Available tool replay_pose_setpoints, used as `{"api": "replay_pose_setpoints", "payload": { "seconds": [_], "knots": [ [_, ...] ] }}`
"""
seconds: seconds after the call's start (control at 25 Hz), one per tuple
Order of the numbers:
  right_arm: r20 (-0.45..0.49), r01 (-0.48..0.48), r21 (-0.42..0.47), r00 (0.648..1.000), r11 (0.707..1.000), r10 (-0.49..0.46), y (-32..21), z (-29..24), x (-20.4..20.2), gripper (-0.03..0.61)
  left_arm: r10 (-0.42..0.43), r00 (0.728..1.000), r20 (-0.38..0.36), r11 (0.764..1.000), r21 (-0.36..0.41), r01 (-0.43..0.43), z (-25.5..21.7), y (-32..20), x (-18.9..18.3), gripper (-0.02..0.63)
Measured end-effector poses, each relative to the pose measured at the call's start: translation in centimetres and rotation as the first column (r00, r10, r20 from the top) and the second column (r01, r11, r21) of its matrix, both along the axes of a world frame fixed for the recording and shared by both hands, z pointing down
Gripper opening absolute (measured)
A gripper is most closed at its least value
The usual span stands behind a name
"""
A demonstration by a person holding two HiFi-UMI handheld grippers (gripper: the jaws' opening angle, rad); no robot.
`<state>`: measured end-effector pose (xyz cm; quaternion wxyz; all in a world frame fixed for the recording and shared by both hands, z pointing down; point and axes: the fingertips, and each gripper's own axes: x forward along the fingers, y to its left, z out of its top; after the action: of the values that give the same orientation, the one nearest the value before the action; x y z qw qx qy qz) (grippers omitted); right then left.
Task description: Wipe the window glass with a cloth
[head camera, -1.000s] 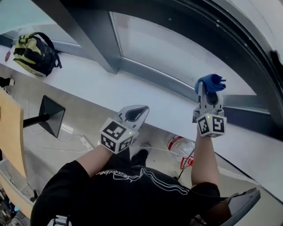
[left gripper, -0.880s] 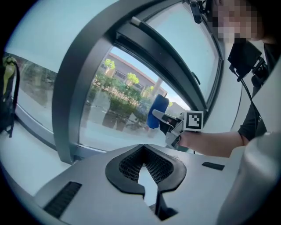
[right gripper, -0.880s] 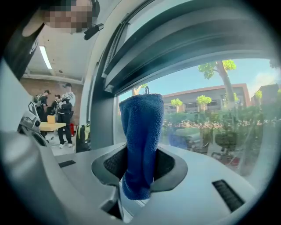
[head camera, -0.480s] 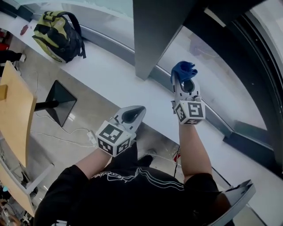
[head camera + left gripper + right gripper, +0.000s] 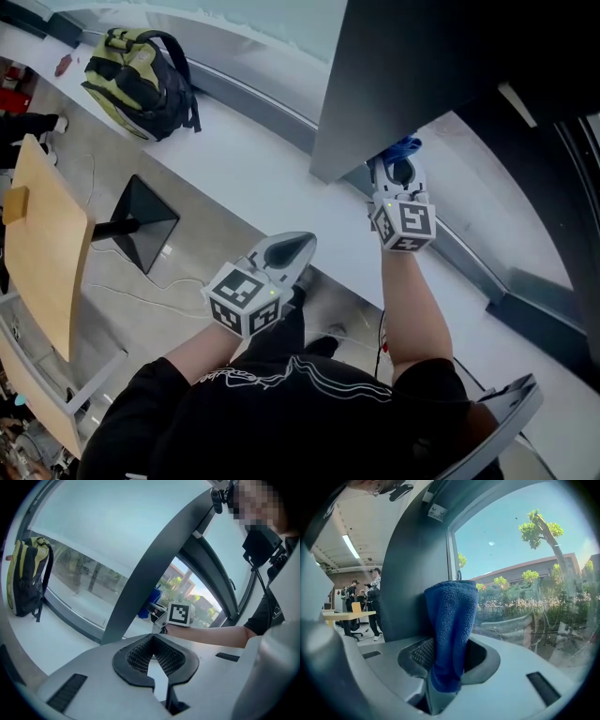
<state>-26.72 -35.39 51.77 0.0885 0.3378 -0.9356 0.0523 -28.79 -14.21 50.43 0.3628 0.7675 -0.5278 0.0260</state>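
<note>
1. The left gripper [image 5: 298,246] is held low, close in front of the torso. Its jaws are closed together with nothing between them.
2. The right gripper [image 5: 401,167] reaches farther forward and higher, its jaws clamped on a blue cloth [image 5: 451,620].
3. The right forearm [image 5: 412,309] is bare and stretched out nearly straight.
4. The left forearm [image 5: 202,349], also bare, angles forward.

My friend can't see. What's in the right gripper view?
A blue cloth is clamped in the right gripper, held up near the window glass. A dark pillar stands at the left; trees and a building show outside.
</note>
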Motion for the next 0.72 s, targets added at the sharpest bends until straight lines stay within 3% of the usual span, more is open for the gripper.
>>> {"api": "replay_pose_setpoints", "payload": {
  "seconds": [0.36,0.72],
  "knots": [
    [0.005,-0.006,0.014,1.000,1.000,0.005,0.1,-0.1,2.2,0.121,0.037,0.999,0.006,0.999,-0.010,-0.037,0.8,-0.7,2.3,0.006],
    [0.028,-0.087,0.021,0.996,0.996,0.086,0.9,0.6,12.1,0.121,0.111,0.994,0.003,0.992,-0.055,-0.111,3.4,0.0,9.0,0.006]
  ]
}}
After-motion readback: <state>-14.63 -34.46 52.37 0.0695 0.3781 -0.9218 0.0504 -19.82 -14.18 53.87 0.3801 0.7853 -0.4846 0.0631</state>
